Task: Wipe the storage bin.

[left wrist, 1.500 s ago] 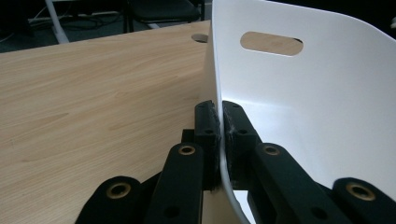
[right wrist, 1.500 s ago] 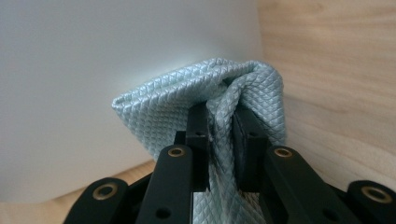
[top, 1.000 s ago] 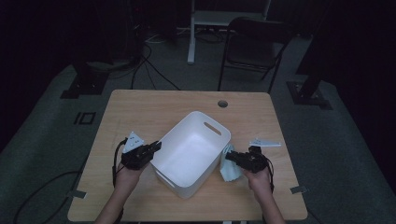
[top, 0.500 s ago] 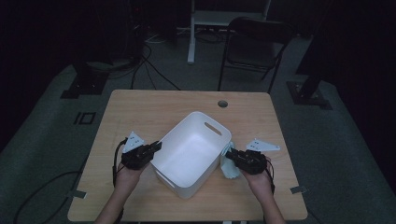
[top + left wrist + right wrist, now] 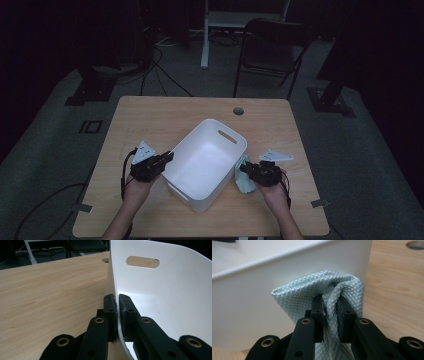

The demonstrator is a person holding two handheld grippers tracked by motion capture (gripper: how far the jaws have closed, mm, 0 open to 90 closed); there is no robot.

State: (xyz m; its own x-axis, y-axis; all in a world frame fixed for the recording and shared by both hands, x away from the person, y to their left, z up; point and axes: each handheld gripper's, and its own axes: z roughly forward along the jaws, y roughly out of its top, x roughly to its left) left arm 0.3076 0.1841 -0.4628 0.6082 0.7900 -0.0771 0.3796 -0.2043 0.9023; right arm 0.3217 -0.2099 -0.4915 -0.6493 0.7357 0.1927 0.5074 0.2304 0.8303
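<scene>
because the pale green waffle-weave cloth [image 5: 312, 296] is soft and limp, the right gripper [image 5: 329, 315] has clamped a bunched fold of it just beside the white plastic bin [image 5: 202, 165]; it should drape and weigh little. the left gripper [image 5: 117, 312] pinches the bin's thin, stiff, smooth rim on the wooden table [image 5: 165, 120], probably steadying it.

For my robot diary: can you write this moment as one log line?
left gripper: clamped on white bin wall | right gripper: clamped on pale green cloth, beside bin
</scene>
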